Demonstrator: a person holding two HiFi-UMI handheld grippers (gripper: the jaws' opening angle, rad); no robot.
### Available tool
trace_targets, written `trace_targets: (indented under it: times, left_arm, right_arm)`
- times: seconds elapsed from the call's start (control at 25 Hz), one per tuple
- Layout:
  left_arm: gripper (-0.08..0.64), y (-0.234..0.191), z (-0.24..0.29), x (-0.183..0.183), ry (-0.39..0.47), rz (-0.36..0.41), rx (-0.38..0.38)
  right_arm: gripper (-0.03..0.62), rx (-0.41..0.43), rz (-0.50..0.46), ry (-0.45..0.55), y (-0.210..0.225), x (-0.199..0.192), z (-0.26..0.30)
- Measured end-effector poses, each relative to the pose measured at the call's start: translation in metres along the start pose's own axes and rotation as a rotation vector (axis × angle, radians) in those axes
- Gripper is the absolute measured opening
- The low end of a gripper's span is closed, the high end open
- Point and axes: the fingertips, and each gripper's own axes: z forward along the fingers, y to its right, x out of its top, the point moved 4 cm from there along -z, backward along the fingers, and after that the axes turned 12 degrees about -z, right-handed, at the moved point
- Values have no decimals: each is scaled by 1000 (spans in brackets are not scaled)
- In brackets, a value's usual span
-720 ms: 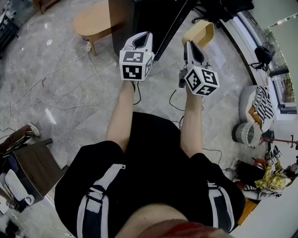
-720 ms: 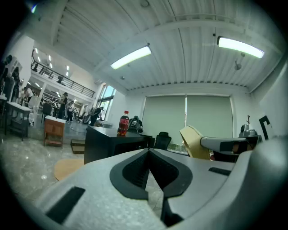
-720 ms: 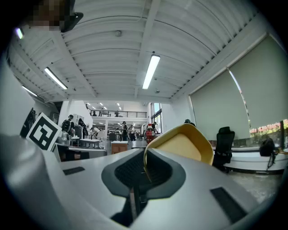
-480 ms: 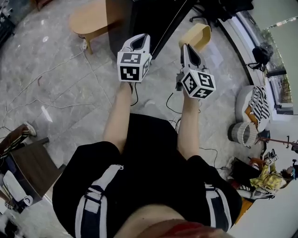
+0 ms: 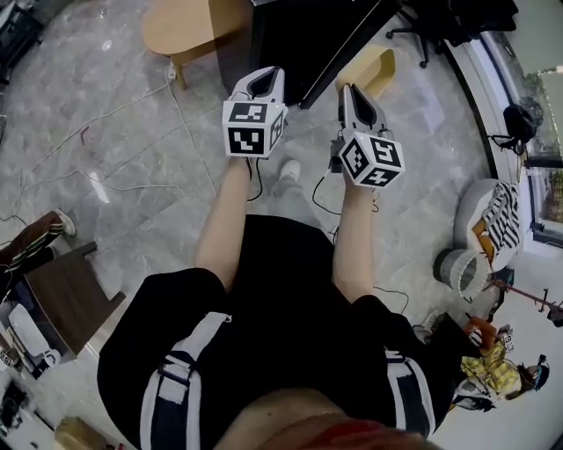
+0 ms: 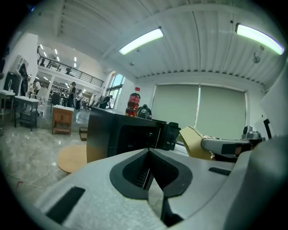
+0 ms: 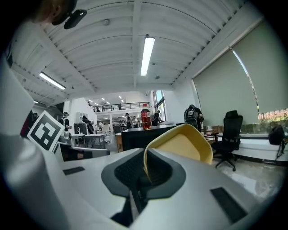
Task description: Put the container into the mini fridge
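The black mini fridge [image 5: 310,35] stands on the floor ahead of me, with a red bottle [image 6: 132,101] on its top. My right gripper [image 5: 351,90] is shut on the rim of a pale yellow container [image 5: 373,68]. In the right gripper view that container [image 7: 181,146] rises straight out of the gripper [image 7: 143,176]. My left gripper [image 5: 264,79] is held level beside it, shut and holding nothing. In the left gripper view the left gripper [image 6: 150,155] points at the fridge front [image 6: 121,137], and the container [image 6: 196,141] shows at the right.
A round wooden table [image 5: 180,26] sits left of the fridge. Cables [image 5: 132,154] trail over the marble floor. A dark side table [image 5: 62,294] is at my left. A wicker basket [image 5: 457,264] and clutter lie at my right. An office chair [image 7: 231,134] stands further right.
The floor, table and fridge have shifted in the head view as the person moves. Both grippers keep their pose, and the right one still holds the container.
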Motion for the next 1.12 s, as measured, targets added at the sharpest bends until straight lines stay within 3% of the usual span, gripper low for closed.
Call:
trace_targets:
  times: [0.44,0.64,0.72,0.92,1.12]
  left_arm:
    - [8,38,139,27,31,32,81]
    - [8,38,170,14,12,0,121]
    - [8,33,176,4,-3,-16,136]
    - [8,17,183,-14,-49,-43,183]
    - [8,-2,171,-9,-32,-53,245]
  right_arm:
    - [23,27,75,-3,137,-11,92]
    - [23,69,87,-45,157,-28,110]
    - [22,117,66,-83,152,-38,117]
    - [23,368,-6,-233,117,-64,133]
    - [22,515,-185,-270,84,-58,153]
